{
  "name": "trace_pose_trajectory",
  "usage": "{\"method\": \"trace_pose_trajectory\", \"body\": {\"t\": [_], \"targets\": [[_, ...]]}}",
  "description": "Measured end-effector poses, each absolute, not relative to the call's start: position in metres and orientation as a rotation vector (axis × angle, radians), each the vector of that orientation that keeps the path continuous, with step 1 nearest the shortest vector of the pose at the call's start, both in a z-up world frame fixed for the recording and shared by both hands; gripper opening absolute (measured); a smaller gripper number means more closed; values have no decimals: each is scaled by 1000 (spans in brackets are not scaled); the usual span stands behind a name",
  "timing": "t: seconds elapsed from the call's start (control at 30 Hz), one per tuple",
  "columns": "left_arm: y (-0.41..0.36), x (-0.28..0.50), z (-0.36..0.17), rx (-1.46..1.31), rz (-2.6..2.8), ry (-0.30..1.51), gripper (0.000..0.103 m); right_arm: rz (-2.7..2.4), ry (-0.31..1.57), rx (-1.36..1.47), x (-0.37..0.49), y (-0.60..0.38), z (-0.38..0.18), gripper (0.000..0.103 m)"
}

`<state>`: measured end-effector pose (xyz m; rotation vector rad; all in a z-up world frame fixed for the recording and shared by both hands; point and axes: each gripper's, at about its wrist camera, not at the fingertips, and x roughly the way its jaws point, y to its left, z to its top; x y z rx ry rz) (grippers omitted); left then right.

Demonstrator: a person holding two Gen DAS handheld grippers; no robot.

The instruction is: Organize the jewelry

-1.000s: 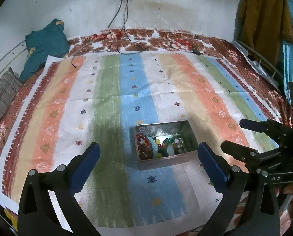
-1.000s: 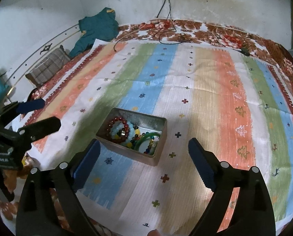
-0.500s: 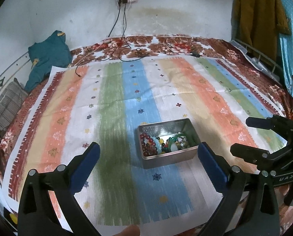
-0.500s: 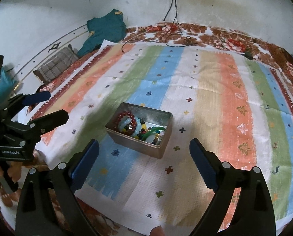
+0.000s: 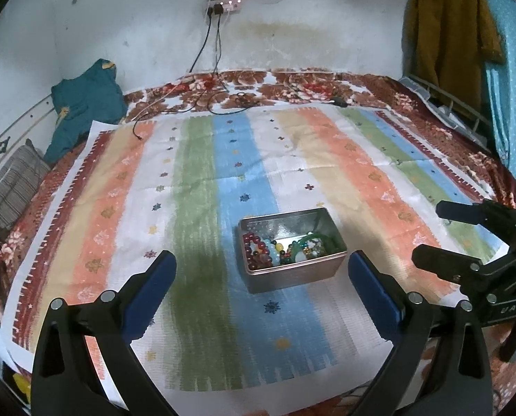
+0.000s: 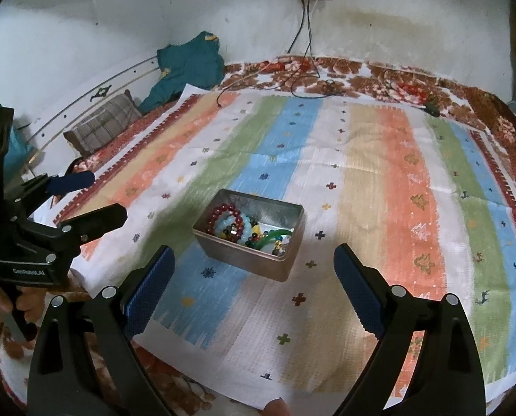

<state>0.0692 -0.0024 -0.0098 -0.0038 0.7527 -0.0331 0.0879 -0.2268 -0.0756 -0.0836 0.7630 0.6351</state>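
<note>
A silvery rectangular metal tin (image 5: 294,270) holds dark-red bead bracelets (image 6: 223,216) and a green bangle (image 6: 275,235), on a cloth (image 5: 202,180) striped orange, green, blue, white.

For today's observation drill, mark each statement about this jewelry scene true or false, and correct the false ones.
1. The metal tin has its lid on. False: it is open, with bracelets showing inside.
2. A red bead bracelet lies in the tin. True.
3. The left gripper is shut on a bracelet. False: its fingers stand wide apart and hold nothing.
4. The tin sits on a striped cloth. True.
5. The right gripper is open and empty. True.
6. A green bangle lies on the cloth beside the tin. False: it is inside the tin.
</note>
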Motion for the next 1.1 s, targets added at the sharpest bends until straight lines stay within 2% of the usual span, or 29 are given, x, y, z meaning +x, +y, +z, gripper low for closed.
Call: {"method": "trace_pose_trajectory", "body": {"t": [1.1], "targets": [[-11,52,-2,15,-30,710,97,629,726,-91,72,-232,-71,94]]}}
